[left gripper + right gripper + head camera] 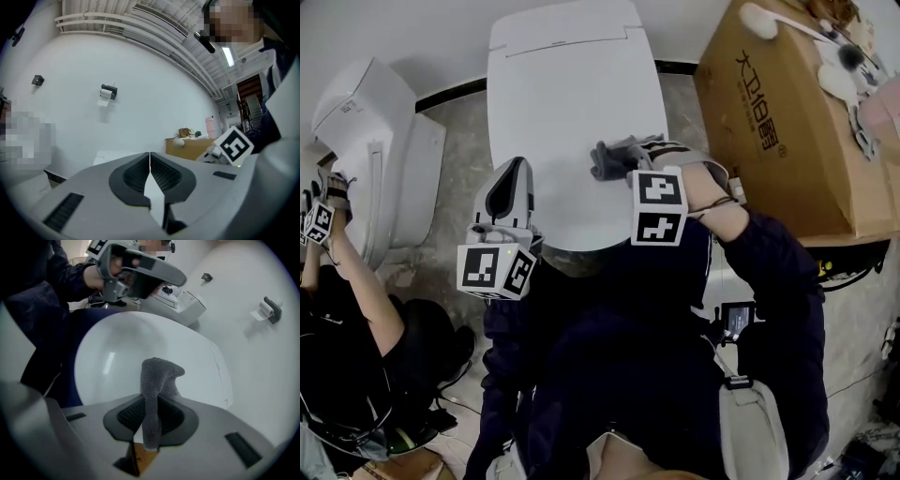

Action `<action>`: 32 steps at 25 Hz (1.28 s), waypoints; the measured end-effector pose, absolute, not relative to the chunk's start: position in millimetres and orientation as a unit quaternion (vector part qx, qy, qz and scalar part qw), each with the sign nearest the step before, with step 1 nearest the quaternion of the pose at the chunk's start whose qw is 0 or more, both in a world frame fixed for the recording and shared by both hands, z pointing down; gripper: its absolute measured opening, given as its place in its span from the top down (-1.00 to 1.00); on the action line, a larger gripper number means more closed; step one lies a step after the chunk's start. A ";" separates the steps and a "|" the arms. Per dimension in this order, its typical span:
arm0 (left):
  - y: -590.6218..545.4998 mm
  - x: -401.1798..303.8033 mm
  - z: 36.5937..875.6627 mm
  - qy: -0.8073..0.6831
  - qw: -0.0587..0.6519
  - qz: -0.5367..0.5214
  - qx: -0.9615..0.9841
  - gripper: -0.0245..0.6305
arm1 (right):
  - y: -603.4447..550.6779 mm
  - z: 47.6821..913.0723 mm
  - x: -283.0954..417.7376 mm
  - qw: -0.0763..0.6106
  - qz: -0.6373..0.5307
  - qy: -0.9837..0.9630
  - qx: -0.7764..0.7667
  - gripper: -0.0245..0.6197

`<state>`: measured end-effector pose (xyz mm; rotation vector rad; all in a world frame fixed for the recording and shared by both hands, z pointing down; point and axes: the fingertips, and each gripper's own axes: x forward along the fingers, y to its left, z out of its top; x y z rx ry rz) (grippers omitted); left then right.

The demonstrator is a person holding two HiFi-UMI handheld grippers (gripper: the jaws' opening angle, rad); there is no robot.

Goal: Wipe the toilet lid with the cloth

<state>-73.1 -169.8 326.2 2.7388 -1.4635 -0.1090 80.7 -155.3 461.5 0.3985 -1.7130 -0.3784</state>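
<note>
Right gripper (151, 420) first: jaws clamped on the grey cloth (157, 390), a thick fold of it standing up beyond the tips. In the head view that cloth (610, 160) sits bunched over the near right part of the closed white toilet lid (567, 94), the right gripper (630, 157) reaching in from the near side. Over to the left gripper (150, 174): jaws pressed together, nothing between them, aimed at the far white wall and its toilet-roll holder (108, 92). From above, the left gripper (512, 187) is at the lid's near left edge, well apart from the cloth. Right of the toilet stands a cardboard box (787, 131); on the left, a second toilet (380, 141), and another person's arm (356, 272) beside it.
</note>
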 end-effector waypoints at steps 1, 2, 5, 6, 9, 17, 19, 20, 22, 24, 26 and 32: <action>-170.4 -70.5 326.1 -0.467 0.016 -0.038 0.883 0.87 | -140.1 462.8 80.2 0.623 -0.161 -0.747 0.166 0.68; -171.1 -67.5 325.3 -0.464 0.015 -0.040 0.885 0.87 | -126.7 463.7 80.0 0.624 -0.158 -0.748 0.161 0.68; -172.5 -59.2 321.5 -0.454 0.011 -0.044 0.890 0.87 | -96.5 464.8 79.6 0.624 -0.147 -0.752 0.149 0.68; -172.6 -57.0 320.8 -0.452 0.011 -0.045 0.891 0.87 | -89.1 465.3 79.7 0.625 -0.142 -0.754 0.144 0.68; -171.9 -51.5 319.5 -0.445 0.011 -0.048 0.894 0.87 | -78.2 466.2 80.0 0.625 -0.132 -0.758 0.130 0.68; -168.1 -55.7 317.6 -0.453 0.009 -0.043 0.890 0.87 | -209.9 427.4 85.6 0.587 -0.200 -0.746 0.243 0.68; -165.7 -59.8 319.8 -0.461 0.013 -0.037 0.886 0.87 | -266.0 419.3 85.2 0.574 -0.223 -0.737 0.279 0.68; -164.4 -61.9 321.0 -0.466 0.014 -0.033 0.884 0.87 | -293.6 416.1 84.6 0.568 -0.238 -0.730 0.295 0.68; -161.5 -66.9 323.7 -0.474 0.014 -0.027 0.880 0.87 | -344.3 412.0 82.4 0.563 -0.264 -0.715 0.319 0.68; -159.5 -72.9 327.2 -0.481 0.013 -0.022 0.876 0.87 | -387.1 410.1 77.1 0.561 -0.279 -0.705 0.334 0.68; -157.8 -79.5 332.3 -0.490 0.018 -0.019 0.871 0.87 | -421.6 414.3 69.5 0.559 -0.280 -0.701 0.343 0.68; -148.4 -91.9 333.6 -0.508 0.015 -0.007 0.861 0.87 | -483.9 437.9 53.1 0.572 -0.281 -0.684 0.355 0.68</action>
